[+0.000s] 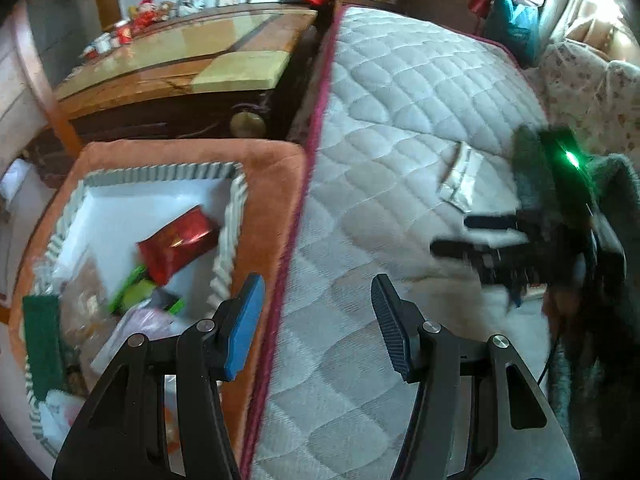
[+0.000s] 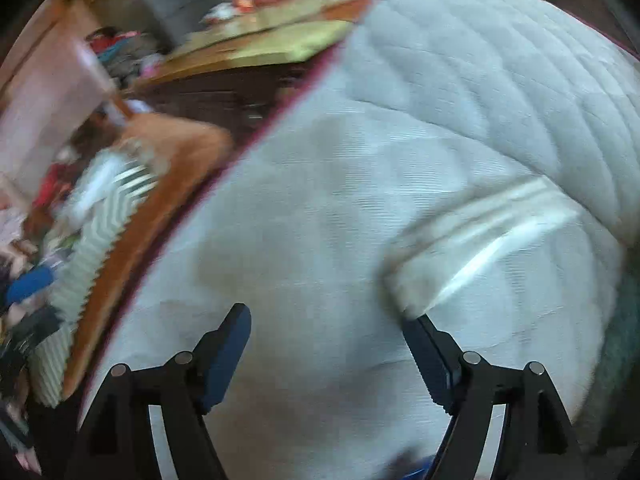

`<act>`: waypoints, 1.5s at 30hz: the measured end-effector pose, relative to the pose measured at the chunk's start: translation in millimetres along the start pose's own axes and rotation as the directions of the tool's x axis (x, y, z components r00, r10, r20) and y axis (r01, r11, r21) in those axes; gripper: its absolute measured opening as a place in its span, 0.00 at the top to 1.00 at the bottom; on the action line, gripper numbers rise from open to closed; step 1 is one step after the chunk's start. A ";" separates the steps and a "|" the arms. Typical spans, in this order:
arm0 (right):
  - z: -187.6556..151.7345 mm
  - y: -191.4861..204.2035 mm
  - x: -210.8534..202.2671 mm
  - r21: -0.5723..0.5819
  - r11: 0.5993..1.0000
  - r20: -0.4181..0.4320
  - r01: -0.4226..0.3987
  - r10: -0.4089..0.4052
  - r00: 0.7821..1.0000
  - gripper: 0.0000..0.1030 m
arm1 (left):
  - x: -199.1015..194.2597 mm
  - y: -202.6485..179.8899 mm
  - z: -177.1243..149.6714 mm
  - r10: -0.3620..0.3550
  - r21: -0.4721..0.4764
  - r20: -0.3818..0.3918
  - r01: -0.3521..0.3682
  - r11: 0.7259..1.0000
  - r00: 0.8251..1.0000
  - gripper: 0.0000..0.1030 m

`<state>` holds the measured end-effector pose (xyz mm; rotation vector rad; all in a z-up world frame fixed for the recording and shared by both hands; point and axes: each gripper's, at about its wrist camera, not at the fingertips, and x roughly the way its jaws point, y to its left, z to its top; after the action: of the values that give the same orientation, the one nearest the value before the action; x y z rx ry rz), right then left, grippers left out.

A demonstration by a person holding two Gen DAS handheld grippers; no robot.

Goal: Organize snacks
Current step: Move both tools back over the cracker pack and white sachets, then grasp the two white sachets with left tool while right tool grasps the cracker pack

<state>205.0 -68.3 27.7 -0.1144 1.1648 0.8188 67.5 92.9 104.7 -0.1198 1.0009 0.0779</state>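
In the left wrist view, the left gripper (image 1: 318,312) hangs above the edge of the quilted mattress (image 1: 400,92), and its two fingers stand wide apart with nothing between them. Beyond the left finger (image 1: 244,320) sits the storage box (image 1: 236,200) with the striped rim, resting on an orange cushion (image 1: 276,184). Inside the box lie a red snack packet (image 1: 178,242), some green wrappers (image 1: 136,292) and pale bags. Far ahead of the right finger (image 1: 390,320) a silver snack packet (image 1: 460,180) lies flat on the mattress, and the right gripper (image 1: 472,236) reaches toward it from the right side; its fingers look parted there.

In the right wrist view, which is much blurred, the right gripper (image 2: 326,344) has its fingers spread apart and empty. The silver snack packet (image 2: 492,240) lies just ahead of the right finger (image 2: 428,356), not between the two fingers. The storage box (image 2: 100,216) is far off past the left finger (image 2: 228,352).

The likely risk is a poor grasp: the packet is thin, flat and shiny on soft fabric, so a finger may slide over it or pinch the quilt with it. The packet is off-centre, so closing now would probably miss it.

For moving, the mattress between packet and box is open. The dark red mattress edge (image 1: 304,200) and the raised box rim must be passed over, and the left gripper hangs near that route.
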 end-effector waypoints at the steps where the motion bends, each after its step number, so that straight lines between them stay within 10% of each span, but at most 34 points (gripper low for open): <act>1: -6.4 1.2 -6.4 0.013 1.000 0.013 -0.002 0.002 1.000 0.25 | 1.3 -4.6 5.1 -0.021 0.014 0.001 0.021 1.000 1.000 0.46; 7: -64.7 -24.0 -65.7 0.203 0.979 0.116 0.013 -0.038 0.993 0.25 | 26.0 -52.8 44.8 -0.131 0.158 -0.016 0.132 0.979 0.991 0.46; 14: -114.0 -64.5 -109.8 0.372 0.925 0.153 0.078 -0.144 0.978 0.24 | 95.9 -130.0 100.0 -0.281 0.314 -0.169 0.322 0.893 0.945 0.46; 19: -124.8 -74.3 -113.9 0.398 0.914 0.157 0.085 -0.159 0.975 0.23 | 150.3 -163.2 123.4 -0.253 0.318 -0.274 0.336 0.887 0.928 0.46; 27: -132.9 -84.2 -112.4 0.384 0.915 0.127 0.124 -0.186 0.974 0.23 | 194.2 -193.1 137.2 -0.141 0.382 -0.290 0.250 0.890 0.947 0.46; 34: -115.2 -51.1 -99.0 0.048 0.983 0.050 0.176 -0.178 0.983 0.17 | 209.1 -204.1 137.6 -0.101 0.419 -0.293 0.222 0.881 0.951 0.46; 39: -94.9 -26.2 -78.2 -0.358 0.909 -0.099 0.212 -0.263 0.960 0.17 | 211.0 -202.9 137.6 -0.106 0.424 -0.296 0.230 0.876 0.949 0.46; 45: -88.6 -51.5 -54.6 -0.456 0.878 -0.188 0.145 -0.255 0.948 0.17 | 216.6 -207.9 135.8 -0.114 0.437 -0.295 0.240 0.867 0.949 0.38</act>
<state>161.1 -175.5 19.8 -0.7185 1.1553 0.8849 322.3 -92.4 8.1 0.2292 1.2417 -0.3616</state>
